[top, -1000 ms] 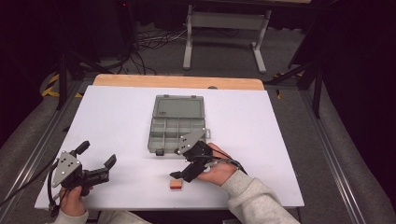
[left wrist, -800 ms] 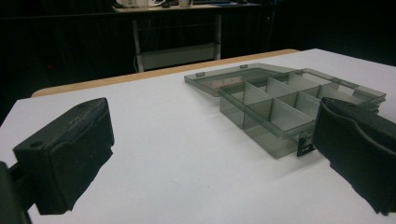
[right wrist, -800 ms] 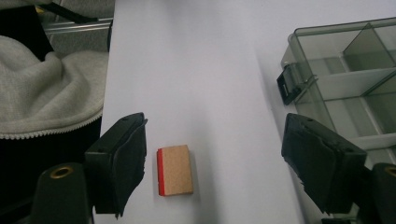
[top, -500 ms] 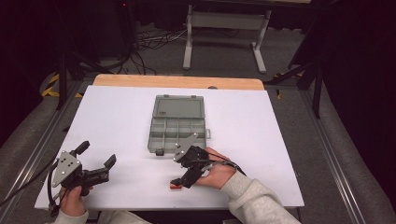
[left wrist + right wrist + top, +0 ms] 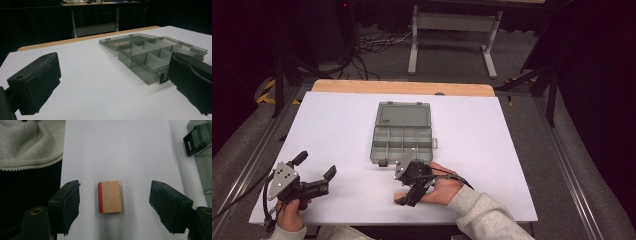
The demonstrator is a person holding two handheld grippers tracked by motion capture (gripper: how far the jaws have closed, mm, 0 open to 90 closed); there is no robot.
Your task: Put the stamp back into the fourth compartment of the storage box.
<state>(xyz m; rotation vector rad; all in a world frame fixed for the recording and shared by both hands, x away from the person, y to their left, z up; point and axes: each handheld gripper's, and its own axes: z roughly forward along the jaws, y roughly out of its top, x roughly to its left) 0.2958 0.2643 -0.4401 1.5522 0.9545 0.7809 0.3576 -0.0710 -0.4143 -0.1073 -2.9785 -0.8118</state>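
From the high view, a white table (image 5: 337, 130) carries a grey compartment box (image 5: 403, 132) near its middle, lid laid flat at the 12 o'clock side. The right gripper (image 5: 404, 199) sits at the box's 6 o'clock, pointing down toward the table's near edge, over a small wooden block (image 5: 398, 196) that is mostly hidden. The left gripper (image 5: 315, 166) rests well apart at 8 o'clock, jaws spread.

The left gripper view looks across bare table between its two parted jaws, with the box (image 5: 155, 55) at 2 o'clock (compartments look empty).

In the right gripper view, the block (image 5: 110, 197), red along one edge, lies flat between the wide-spread jaws, touching neither. A grey sleeve (image 5: 30, 142) is at 10 o'clock.
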